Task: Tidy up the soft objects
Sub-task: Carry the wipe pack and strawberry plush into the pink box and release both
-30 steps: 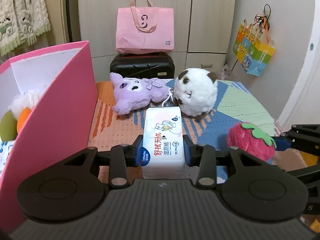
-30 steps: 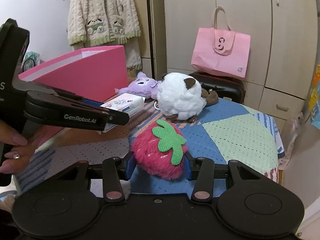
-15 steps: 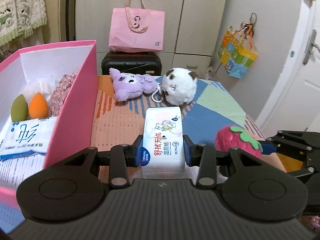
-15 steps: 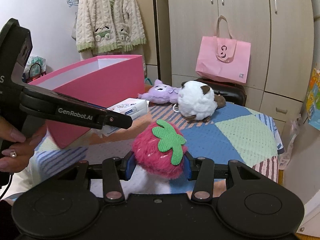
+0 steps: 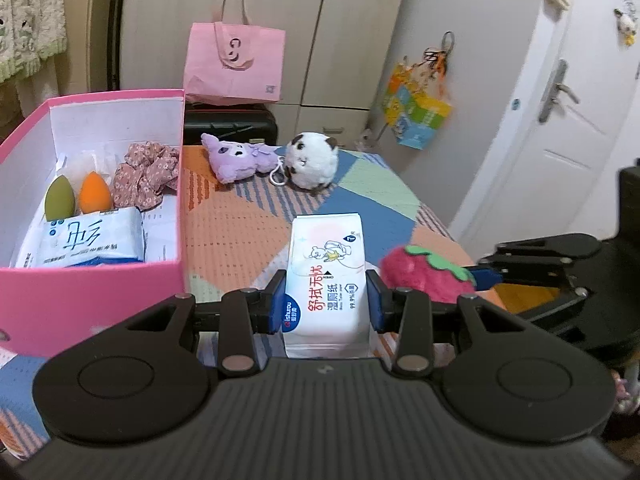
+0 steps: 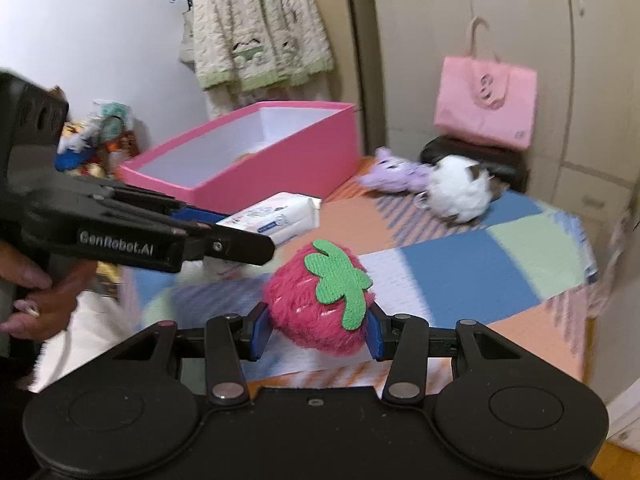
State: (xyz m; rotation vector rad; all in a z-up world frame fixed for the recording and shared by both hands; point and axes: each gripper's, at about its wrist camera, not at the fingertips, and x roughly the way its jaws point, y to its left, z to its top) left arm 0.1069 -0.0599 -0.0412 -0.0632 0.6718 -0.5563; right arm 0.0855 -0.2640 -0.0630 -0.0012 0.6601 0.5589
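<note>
Both fingers pinch: left point(image 5: 326, 306) grips wipes pack point(image 5: 326, 280), right point(image 6: 316, 330) grips strawberry plush point(image 6: 320, 308).

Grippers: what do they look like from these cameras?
Both are matte black. The left gripper and right gripper each have angular linkage arms with silver pivot pins, round discs on the body and blue pads on the fingers. White "GenRobot.AI" lettering runs along the left one's side.

Home bedroom: beige built-in wardrobe doors point(image 5: 320, 32) at top centre, cream knitted cardigan point(image 6: 256, 20) hanging upper left, white panelled door point(image 5: 560, 120) at right.
</note>
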